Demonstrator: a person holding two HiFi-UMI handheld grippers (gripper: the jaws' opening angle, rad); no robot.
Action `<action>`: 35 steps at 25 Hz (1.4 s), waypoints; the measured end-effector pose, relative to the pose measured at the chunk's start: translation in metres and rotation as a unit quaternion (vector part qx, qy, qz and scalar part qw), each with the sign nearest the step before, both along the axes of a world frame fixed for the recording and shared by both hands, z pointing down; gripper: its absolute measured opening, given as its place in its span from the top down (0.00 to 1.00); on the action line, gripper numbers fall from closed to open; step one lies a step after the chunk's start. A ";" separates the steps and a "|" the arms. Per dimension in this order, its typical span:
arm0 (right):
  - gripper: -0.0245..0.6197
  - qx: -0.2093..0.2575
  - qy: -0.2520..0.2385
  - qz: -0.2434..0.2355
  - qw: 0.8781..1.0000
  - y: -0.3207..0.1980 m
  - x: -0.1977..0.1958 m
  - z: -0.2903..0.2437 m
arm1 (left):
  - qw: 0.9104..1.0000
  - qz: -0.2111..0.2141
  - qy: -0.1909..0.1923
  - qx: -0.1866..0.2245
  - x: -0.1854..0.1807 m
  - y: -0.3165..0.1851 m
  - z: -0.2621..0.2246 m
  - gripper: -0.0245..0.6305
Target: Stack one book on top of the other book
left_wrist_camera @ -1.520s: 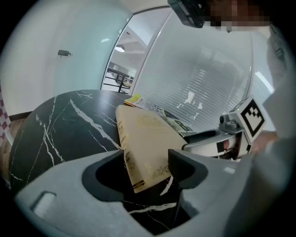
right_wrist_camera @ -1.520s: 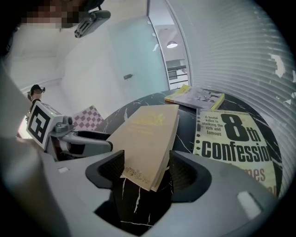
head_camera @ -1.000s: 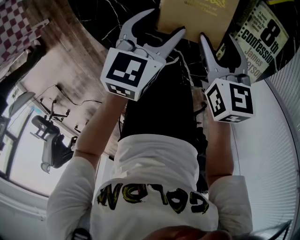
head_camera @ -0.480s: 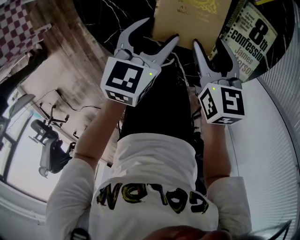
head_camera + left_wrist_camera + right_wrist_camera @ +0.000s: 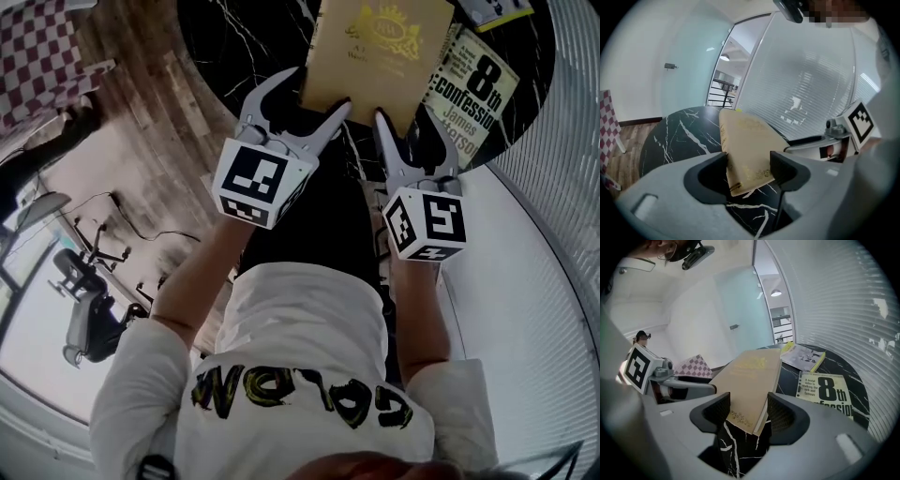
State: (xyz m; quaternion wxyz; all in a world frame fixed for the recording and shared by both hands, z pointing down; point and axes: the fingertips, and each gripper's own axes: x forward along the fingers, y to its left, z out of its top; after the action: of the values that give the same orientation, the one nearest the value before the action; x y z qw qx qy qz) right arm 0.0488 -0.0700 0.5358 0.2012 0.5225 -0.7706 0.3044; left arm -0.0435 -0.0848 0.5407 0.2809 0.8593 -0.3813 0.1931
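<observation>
A tan hardback book (image 5: 375, 47) with gold print hangs tilted above the black marble table (image 5: 239, 37), held at its near end by both grippers. My left gripper (image 5: 319, 89) is shut on the near left corner by the spine (image 5: 747, 150). My right gripper (image 5: 412, 112) is shut on the near right corner (image 5: 750, 380). In each gripper view the book's corner fills the gap between the jaws. The second book, with "8th confession" (image 5: 473, 94) on its cover, lies flat on the table to the right (image 5: 829, 392).
A yellow-edged magazine (image 5: 804, 356) lies at the table's far side, behind the "8th confession" book. A checkered cloth (image 5: 37, 56) is off the table's left. A wall of blinds (image 5: 562, 187) curves along the right. An office chair (image 5: 89, 319) stands on the floor, left.
Both grippers have risen together with the tan book, which is now clear of the table; more of its cover shows in the head view. The "8th confession" book stayed put.
</observation>
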 end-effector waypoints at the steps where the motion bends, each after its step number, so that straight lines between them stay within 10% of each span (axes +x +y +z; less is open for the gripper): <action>1: 0.57 0.002 -0.001 0.000 1.000 0.000 -0.001 -0.004 | 1.000 0.000 0.000 0.003 -0.001 0.000 -0.005 0.52; 35: 0.57 0.051 -0.013 0.004 0.999 0.060 0.007 -0.116 | 0.999 0.003 0.000 0.048 0.007 0.055 -0.120 0.52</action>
State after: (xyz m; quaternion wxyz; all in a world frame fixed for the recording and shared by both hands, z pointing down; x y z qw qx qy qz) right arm 0.0555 -0.0104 0.4194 0.1629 0.5312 -0.7854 0.2728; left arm -0.0362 -0.0295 0.4207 0.2388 0.8730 -0.3875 0.1753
